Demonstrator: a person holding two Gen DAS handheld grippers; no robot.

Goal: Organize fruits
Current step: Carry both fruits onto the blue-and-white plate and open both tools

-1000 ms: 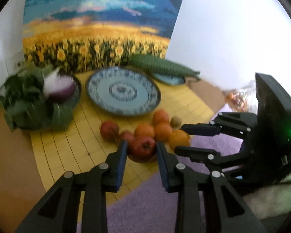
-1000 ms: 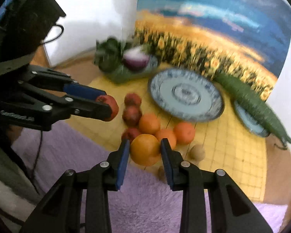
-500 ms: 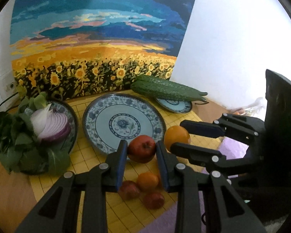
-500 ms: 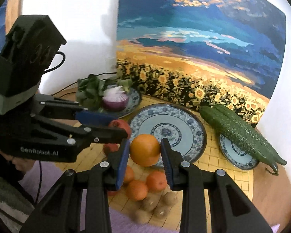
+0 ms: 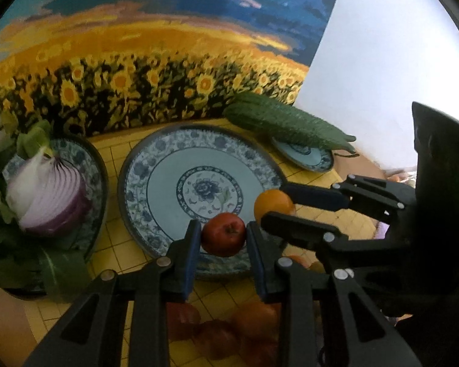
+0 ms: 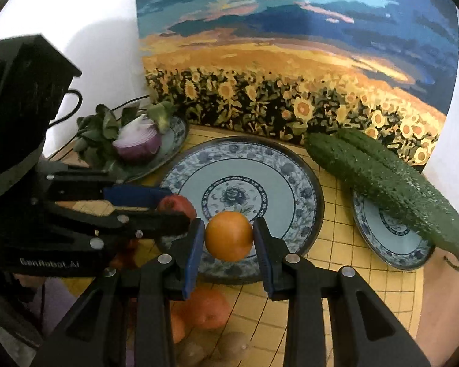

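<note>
Left hand-held gripper [image 5: 223, 238]: we see it clenched on a red apple [image 5: 224, 234], held above the near rim of the large blue-patterned plate [image 5: 156, 183]. Right hand-held gripper [image 6: 229, 238]: clenched on an orange [image 6: 229, 236] above the same plate. Behind lie 2 cucumbers [image 6: 382, 180] on a small plate [image 6: 391, 244]; a halved red onion [image 5: 50, 195] sits left, on the yellow grid surface [image 6: 352, 290].

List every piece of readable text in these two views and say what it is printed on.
"GenRobot.AI": white lettering on the black body of the left gripper, seen from the right wrist view; the letters are slightly blurred.
No other text: the plates, the painting and the fruit carry none that can be read.
</note>
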